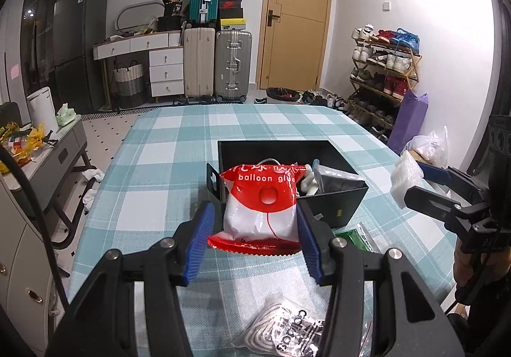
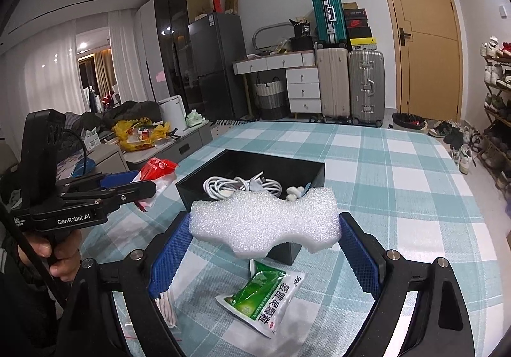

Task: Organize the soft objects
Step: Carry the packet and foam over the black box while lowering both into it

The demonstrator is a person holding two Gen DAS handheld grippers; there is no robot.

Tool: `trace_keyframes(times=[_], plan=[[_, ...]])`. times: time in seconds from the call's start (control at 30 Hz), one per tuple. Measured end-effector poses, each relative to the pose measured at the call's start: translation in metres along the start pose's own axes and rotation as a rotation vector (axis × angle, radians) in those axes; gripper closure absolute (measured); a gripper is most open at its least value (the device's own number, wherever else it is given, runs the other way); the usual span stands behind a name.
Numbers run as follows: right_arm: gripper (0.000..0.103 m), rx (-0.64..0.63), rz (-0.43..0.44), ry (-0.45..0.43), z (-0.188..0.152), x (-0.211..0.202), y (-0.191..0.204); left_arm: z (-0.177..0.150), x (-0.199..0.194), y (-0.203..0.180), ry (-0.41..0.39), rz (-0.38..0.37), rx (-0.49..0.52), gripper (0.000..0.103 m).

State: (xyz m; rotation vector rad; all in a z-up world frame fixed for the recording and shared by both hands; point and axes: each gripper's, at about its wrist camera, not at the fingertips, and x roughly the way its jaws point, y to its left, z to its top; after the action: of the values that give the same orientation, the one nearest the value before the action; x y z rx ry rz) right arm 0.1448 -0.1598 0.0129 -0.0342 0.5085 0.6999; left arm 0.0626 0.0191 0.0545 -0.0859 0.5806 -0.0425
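My left gripper [image 1: 255, 216] is shut on a red and white "balloon glue" packet [image 1: 260, 206], held above the checked tablecloth just in front of a black open box [image 1: 332, 206]. My right gripper [image 2: 265, 221] is shut on a wavy-edged piece of white foam [image 2: 265, 226], held over the near corner of the same box [image 2: 249, 154]. Inside the box lie a coiled white cable [image 2: 239, 186] and small white lumps [image 2: 292, 192]. Each gripper shows in the other's view: the right one [image 1: 412, 187] with the foam, the left one [image 2: 145, 182] with the packet.
A green and white sachet [image 2: 265, 296] lies on the cloth below the foam. A clear bag of cotton swabs [image 2: 167, 309] lies left of it. A clear printed bag [image 1: 284, 331] lies under my left gripper. A hand [image 2: 57, 254] grips the left handle. Suitcases, drawers and a shoe rack stand beyond the table.
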Motion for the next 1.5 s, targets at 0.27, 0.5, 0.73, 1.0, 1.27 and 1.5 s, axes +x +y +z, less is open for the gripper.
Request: trace_keyframes(times=[0.27, 0.5, 0.73, 1.0, 1.27, 1.5], plan=[[0.012, 0.022, -0.034, -0.019, 0.016, -0.003, -0.002, 0.008, 0.001, -0.003, -0.019, -0.007, 0.003, 0.052], [0.012, 0.029, -0.027, -0.044, 0.032, -0.005, -0.001, 0.017, 0.005, -0.004, -0.026, -0.001, 0.009, 0.052], [0.012, 0.016, -0.016, -0.050, 0.041, 0.001, 0.001, 0.024, 0.017, -0.001, -0.020, 0.006, 0.002, 0.052], [0.012, 0.002, -0.016, -0.034, 0.048, 0.017, 0.000, 0.030, 0.036, -0.003, 0.003, 0.021, 0.020, 0.052], [0.012, -0.041, -0.024, 0.004, 0.054, 0.042, 0.001, 0.037, 0.055, -0.005, 0.016, 0.020, 0.019, 0.052], [0.012, -0.051, -0.019, 0.027, 0.056, 0.063, -0.001, 0.042, 0.069, -0.004, 0.033, 0.023, 0.027, 0.052]])
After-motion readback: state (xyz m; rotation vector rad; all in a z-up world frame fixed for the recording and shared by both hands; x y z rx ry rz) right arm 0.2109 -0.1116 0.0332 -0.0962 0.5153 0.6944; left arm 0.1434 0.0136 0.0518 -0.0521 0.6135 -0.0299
